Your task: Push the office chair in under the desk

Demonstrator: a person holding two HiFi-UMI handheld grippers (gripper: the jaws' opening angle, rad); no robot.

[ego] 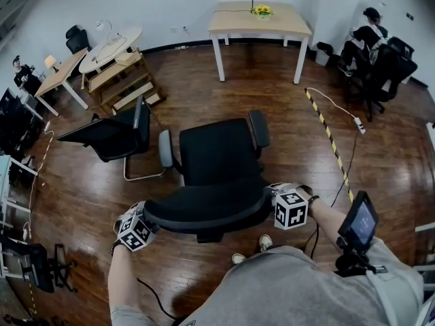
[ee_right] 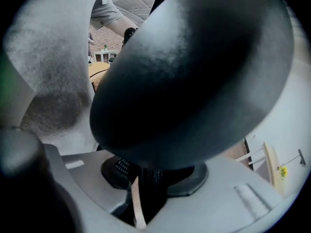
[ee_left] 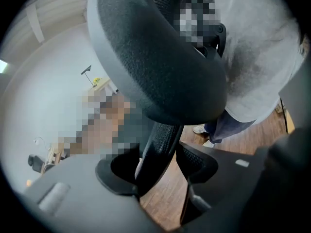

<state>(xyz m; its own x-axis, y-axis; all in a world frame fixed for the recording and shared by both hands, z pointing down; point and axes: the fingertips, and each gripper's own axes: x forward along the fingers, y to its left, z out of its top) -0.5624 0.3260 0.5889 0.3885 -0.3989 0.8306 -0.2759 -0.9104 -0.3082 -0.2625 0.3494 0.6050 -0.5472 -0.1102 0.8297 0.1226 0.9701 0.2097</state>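
The office chair stands just in front of the person, its wheels hidden beneath the seat. The left gripper and right gripper each clench the backrest rim. The desk stands far off, well apart.

Prob. an office: desks, swivel chair.

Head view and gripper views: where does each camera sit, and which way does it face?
Head view: on the person's head, facing steeply down at the office chair and desk beyond; forearms, left gripper and right gripper show.
Left gripper view: on the left gripper, looking along its jaws, shut on the chair's back; grey shirt shows.
Right gripper view: likewise on the right gripper; same shirt.
Shared: all see the chair.
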